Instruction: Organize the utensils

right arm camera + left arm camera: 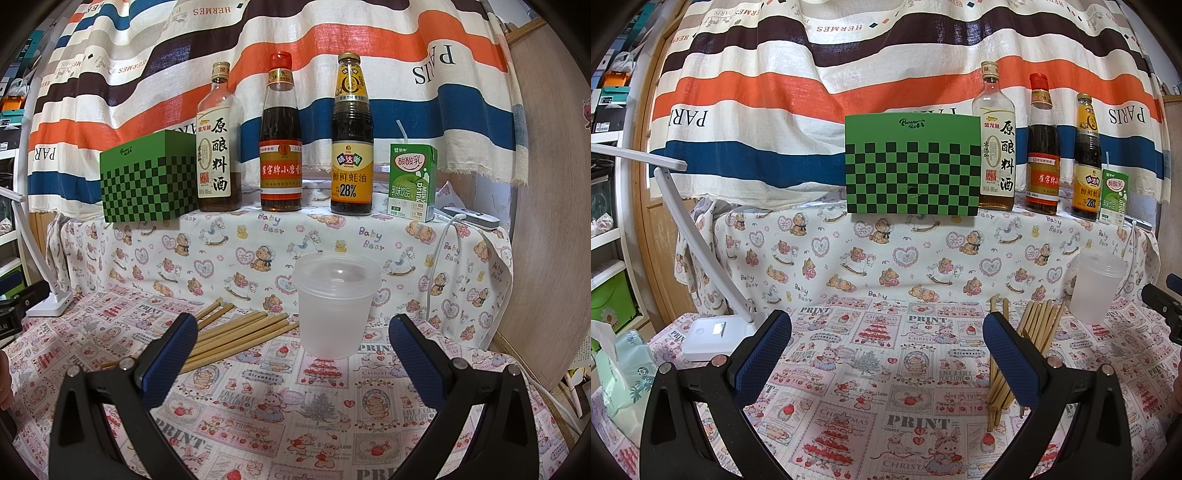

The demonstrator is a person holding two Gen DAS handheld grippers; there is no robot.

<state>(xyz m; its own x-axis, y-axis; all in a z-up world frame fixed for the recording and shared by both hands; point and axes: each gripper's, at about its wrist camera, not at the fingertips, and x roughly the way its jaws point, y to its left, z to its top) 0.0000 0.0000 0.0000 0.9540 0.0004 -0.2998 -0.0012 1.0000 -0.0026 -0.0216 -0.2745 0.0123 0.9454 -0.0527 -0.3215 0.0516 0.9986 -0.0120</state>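
Several wooden chopsticks (1036, 328) lie in a loose bundle on the printed tablecloth, partly hidden behind my left gripper's right finger. They also show in the right wrist view (236, 338), left of a translucent plastic cup (335, 306). The cup stands upright and empty, and shows at the right in the left wrist view (1095, 286). My left gripper (886, 345) is open and empty above the cloth, left of the chopsticks. My right gripper (293, 349) is open and empty, just in front of the cup.
On a raised shelf at the back stand a green checkered box (912, 164), three sauce bottles (280, 140) and a green milk carton (412, 181). A white desk lamp (709, 332) stands at the left. A white cable (439, 258) hangs at the right.
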